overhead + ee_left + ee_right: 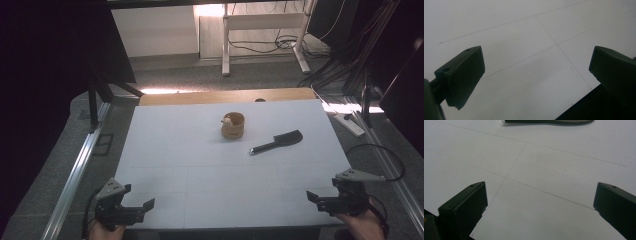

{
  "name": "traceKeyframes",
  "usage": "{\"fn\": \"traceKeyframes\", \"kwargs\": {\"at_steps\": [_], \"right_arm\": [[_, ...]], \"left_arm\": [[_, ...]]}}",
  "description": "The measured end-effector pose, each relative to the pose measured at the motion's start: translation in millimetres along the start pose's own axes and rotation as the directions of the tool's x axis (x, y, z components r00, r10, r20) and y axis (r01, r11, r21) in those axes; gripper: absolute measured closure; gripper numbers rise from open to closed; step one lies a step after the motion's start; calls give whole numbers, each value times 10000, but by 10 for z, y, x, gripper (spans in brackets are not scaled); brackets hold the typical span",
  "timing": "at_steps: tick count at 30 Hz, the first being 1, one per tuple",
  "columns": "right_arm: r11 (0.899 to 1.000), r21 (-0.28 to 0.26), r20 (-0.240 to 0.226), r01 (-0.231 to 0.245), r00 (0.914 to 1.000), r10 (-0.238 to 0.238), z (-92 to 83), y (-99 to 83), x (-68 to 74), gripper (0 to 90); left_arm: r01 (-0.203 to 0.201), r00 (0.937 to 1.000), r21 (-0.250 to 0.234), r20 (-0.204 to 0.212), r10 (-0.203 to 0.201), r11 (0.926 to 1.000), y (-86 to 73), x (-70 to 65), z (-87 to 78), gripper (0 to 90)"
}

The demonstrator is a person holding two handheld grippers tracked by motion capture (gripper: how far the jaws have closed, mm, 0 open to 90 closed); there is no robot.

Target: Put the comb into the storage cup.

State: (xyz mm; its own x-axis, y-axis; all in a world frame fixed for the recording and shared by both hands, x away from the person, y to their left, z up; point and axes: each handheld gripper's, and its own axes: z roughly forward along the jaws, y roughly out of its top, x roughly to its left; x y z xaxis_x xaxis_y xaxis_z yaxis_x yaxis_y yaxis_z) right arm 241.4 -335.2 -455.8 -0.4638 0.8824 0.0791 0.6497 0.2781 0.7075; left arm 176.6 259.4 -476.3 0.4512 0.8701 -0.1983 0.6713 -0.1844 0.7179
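Note:
A small brown round holder with a pale item inside stands near the middle of the white table. To its right lies a black cleaver-shaped knife, handle pointing toward the near left. Its edge shows at the top of the right gripper view as the knife. My left gripper hovers at the near left corner, open and empty. My right gripper hovers at the near right edge, also open and empty. In the gripper views, the left gripper and right gripper have bare table between wide jaws.
A wooden board edge borders the table's far side. Metal rails run along both sides on the carpeted floor. A white desk frame and cables sit beyond. A power strip lies to the right.

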Motion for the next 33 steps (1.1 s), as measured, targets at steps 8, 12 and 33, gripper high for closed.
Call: {"fn": "traceKeyframes", "kwargs": {"at_steps": [8, 12, 33], "right_arm": [[10000, 55, -69, 19, 10000, -19, 1, -1, -3, 0], [10000, 63, -78, 35, 10000, -35, 2, -2, 2, 0], [9984, 175, -255, 537, 9983, -533, 16, 10, 50, 3]], "left_arm": [[-29, 10000, 50, 20, 29, 10000, 7, -2, 8, 11], [-38, 10000, 34, 61, 38, 10000, 7, 0, 10, 11], [-309, 9994, 170, 164, 307, 9994, 9, -18, 18, 11]]}}
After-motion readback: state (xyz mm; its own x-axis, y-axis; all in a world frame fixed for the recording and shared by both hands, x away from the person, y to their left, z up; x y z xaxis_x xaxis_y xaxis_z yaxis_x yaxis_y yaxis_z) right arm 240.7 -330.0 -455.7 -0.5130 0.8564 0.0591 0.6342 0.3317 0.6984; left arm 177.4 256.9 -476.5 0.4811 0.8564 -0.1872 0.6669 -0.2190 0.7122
